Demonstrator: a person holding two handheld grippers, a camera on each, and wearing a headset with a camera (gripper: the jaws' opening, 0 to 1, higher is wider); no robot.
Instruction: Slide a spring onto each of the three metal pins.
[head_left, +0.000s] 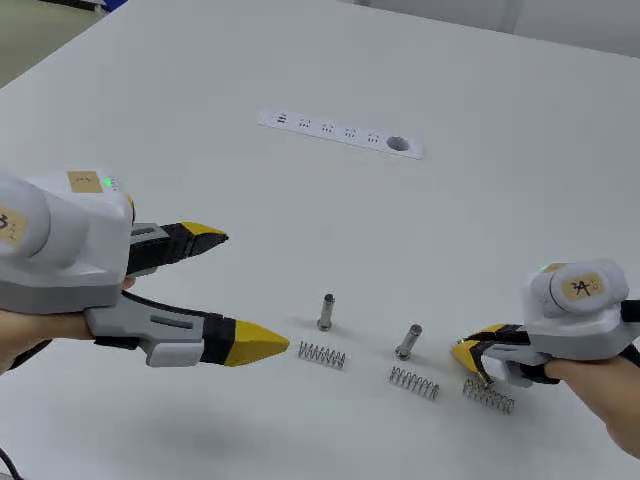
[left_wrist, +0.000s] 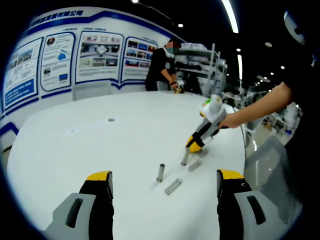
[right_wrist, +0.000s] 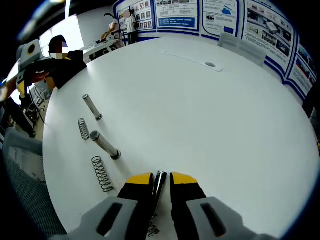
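Two metal pins stand upright on the white table (head_left: 420, 230): one (head_left: 326, 311) in the middle, another (head_left: 408, 341) to its right. Three springs lie flat in front of them: left (head_left: 322, 355), middle (head_left: 414, 383), right (head_left: 488, 396). My right gripper (head_left: 470, 352) hovers just above the right spring. In the right gripper view its jaws (right_wrist: 161, 180) are shut on a third metal pin (right_wrist: 159, 186). My left gripper (head_left: 245, 292) stands open at the left, nothing between its jaws, with its lower tip close to the left spring. The left gripper view (left_wrist: 165, 176) looks at the middle pin (left_wrist: 161, 172) and a spring (left_wrist: 173, 186).
A white socket strip (head_left: 340, 133) is set flush in the table further back. The table's near edge runs close below the springs. A person (left_wrist: 162, 70) works at a bench far behind, and shelving stands beyond.
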